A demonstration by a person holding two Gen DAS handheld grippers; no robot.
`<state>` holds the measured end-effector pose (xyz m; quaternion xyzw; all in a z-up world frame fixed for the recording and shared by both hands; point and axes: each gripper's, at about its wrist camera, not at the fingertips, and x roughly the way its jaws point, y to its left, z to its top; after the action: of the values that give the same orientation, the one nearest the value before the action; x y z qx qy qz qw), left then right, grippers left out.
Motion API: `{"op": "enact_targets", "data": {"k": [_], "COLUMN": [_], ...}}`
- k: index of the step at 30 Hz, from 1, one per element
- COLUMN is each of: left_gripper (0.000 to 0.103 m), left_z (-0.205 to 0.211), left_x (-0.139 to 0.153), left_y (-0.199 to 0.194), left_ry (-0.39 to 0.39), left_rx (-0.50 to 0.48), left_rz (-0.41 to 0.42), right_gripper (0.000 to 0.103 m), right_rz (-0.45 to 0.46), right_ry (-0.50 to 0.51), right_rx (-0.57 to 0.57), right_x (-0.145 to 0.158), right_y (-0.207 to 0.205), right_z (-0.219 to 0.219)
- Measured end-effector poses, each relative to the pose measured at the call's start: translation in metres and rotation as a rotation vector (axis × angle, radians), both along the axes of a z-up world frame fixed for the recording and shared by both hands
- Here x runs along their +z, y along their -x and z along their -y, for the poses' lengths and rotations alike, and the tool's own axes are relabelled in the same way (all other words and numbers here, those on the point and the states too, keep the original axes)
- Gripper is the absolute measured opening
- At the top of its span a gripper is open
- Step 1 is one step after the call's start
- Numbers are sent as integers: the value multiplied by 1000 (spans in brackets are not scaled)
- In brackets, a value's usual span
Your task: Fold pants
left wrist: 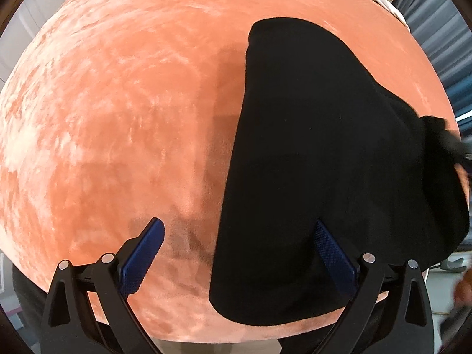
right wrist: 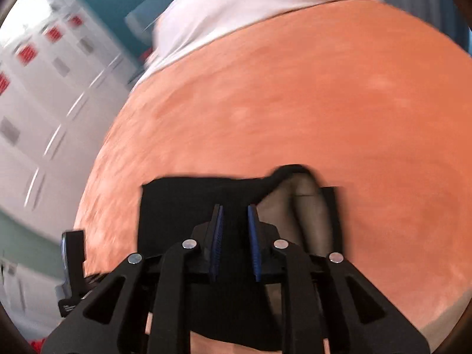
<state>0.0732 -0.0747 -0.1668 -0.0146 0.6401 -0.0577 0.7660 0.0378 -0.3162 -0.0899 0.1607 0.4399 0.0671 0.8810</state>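
Black pants lie folded into a long flat shape on the right part of an orange plush blanket. My left gripper points down over their near left edge with its jaws wide open. Its left finger is over bare blanket, its right finger over the black cloth, and it holds nothing. In the right wrist view the pants lie below my right gripper. Its blue pads stand a narrow gap apart, with black cloth showing behind. A turned-over flap shows grey lining.
The blanket covers a bed with a white sheet at its far end. White cabinets stand past the bed's left side. A black device shows at the bed's near left edge. The picture is blurred.
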Motion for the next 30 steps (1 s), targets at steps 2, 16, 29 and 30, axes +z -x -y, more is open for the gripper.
{"op": "enact_targets", "data": {"k": [2,16,29,30], "left_gripper": [98,98,98,98], "left_z": [0,-2,-81,-88], "left_x": [2,6,46,48], "left_y": [-3,6,30,32], "left_ry": [18,-14,-9,-18], "left_rx": [-11,-28,92,104], "left_rz": [-9,28,88,88], "right_gripper": [20,26,7,7], "right_rz": [-106,47,37,29], "right_ry": [121,-69,-55,-45], "right_rx": [-24,38,-52,3], "right_x": [-37,14,34,38], "right_y": [-23,42,36,25], "right_z": [8,-23,-36,-50]}}
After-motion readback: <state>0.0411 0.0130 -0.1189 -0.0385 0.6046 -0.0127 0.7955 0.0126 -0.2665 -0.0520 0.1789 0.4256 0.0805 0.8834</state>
